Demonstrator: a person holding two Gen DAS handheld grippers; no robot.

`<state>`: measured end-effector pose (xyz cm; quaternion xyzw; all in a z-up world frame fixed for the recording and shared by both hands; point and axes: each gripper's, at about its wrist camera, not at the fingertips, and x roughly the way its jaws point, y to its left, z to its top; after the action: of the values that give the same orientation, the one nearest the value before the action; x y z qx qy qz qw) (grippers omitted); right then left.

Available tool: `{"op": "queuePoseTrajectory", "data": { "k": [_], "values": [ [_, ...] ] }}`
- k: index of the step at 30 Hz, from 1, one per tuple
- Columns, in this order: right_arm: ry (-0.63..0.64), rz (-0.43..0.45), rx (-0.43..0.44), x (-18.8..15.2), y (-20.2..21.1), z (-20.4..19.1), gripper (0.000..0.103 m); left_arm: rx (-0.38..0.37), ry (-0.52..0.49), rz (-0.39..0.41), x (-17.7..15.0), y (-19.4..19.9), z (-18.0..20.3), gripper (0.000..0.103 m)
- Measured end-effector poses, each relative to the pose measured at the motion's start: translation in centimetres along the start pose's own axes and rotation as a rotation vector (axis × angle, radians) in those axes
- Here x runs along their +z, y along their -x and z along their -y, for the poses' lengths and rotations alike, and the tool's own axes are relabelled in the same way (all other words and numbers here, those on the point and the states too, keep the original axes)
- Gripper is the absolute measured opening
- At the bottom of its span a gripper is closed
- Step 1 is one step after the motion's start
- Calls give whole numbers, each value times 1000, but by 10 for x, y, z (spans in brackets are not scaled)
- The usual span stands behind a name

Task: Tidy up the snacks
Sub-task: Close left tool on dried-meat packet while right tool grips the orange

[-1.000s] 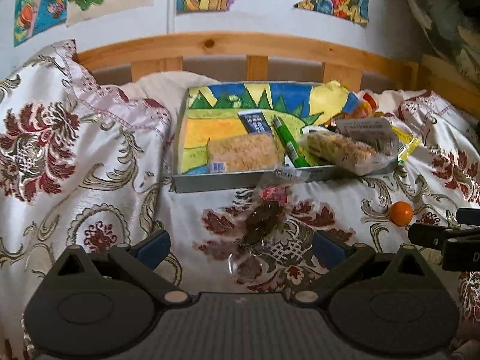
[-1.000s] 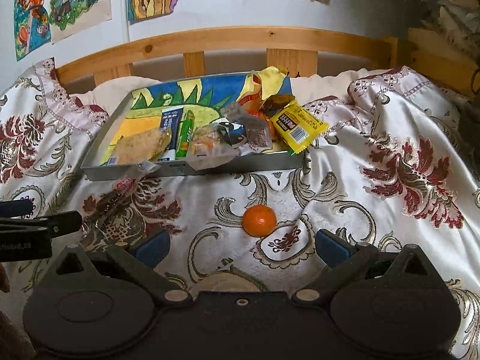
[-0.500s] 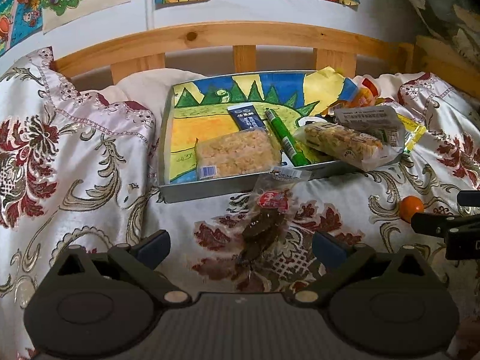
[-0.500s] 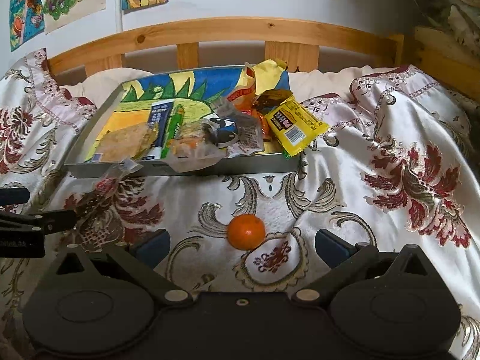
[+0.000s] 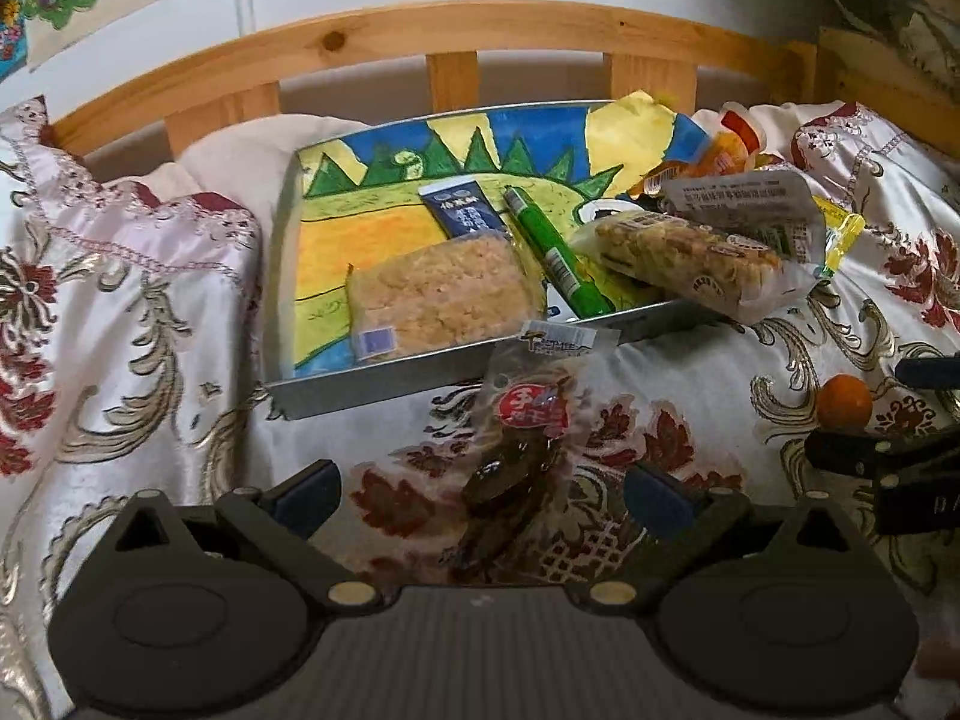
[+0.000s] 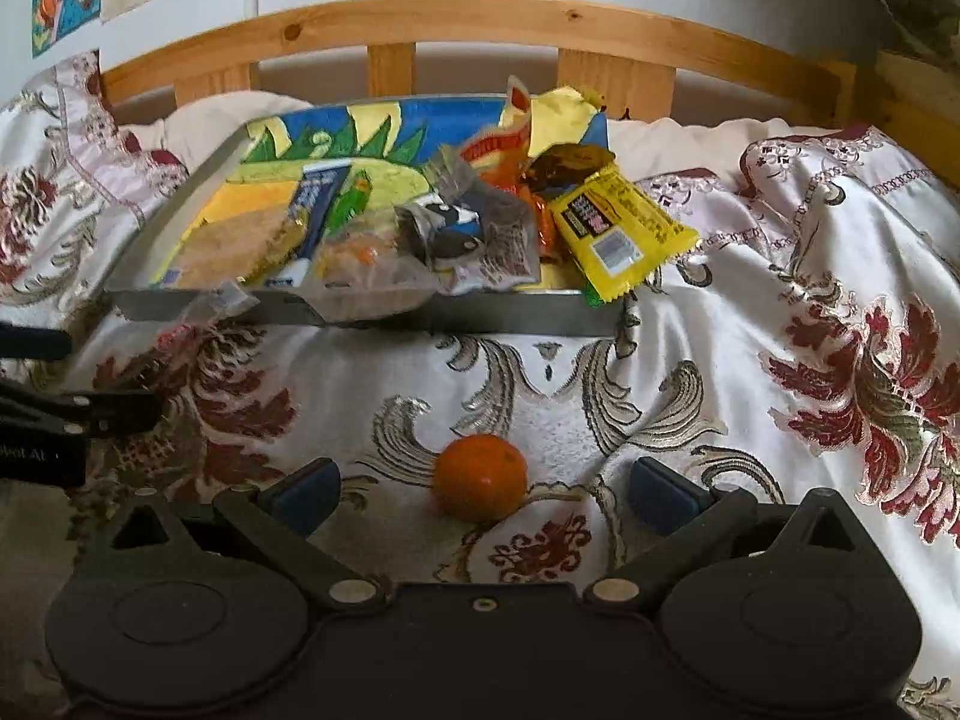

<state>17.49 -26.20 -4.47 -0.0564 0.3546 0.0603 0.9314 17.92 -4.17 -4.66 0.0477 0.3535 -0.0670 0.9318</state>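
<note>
Both grippers hang low over the bed [image 6: 750,324], which is covered in a white satin spread with red and gold flowers. Left gripper [image 5: 480,495] is wide open, empty; a clear snack bag [image 5: 522,438] with dark pieces and a red label lies on the spread between its blue fingers [image 5: 306,495], not pinched, top edge touching the front wall of the tray [image 5: 372,387]. Right gripper [image 6: 480,495] is also wide open, holding nothing; the orange [image 6: 481,477] sits on the spread between its fingers (contact with either pad can't be told).

The metal tray rests further back near the wooden headboard [image 5: 480,30], lined with a bright painted sheet. Inside it: a flat rice cracker pack [image 5: 441,300] at the front, a dark blue packet [image 5: 465,213] behind it, a green tube [image 5: 555,255] just beside that on the right. A long puffed-grain bar [image 5: 690,261] in clear wrap overhangs the tray's right front edge. From the right wrist view a yellow candy wrapper [image 6: 624,234] sticks out over the tray's right corner, with orange and clear wrappers piled beside it (labels too blurred to read). Each gripper shows at the edge of the other's view
</note>
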Motion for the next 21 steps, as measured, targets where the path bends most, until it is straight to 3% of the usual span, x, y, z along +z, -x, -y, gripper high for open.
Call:
{"op": "queuePoseTrajectory", "data": {
  "k": [4,8,13,14,15,21],
  "values": [
    [-17,-1,22,-3,-5,5,102,-9,5,-4,3,-9,3,102],
    [-34,20,55,-4,-5,6,99,-79,-4,-40,3,-15,5,102],
    [-53,40,70,-2,-7,9,81,-67,-33,-63,1,-18,11,98],
    [-59,37,83,-1,-8,10,71,-68,-33,-69,1,-19,11,97],
    [-63,30,90,-1,-9,10,68,-70,-32,-73,1,-19,11,96],
    [-31,23,90,-3,-11,3,56,-92,-14,-84,2,-17,7,84]
  ]
}}
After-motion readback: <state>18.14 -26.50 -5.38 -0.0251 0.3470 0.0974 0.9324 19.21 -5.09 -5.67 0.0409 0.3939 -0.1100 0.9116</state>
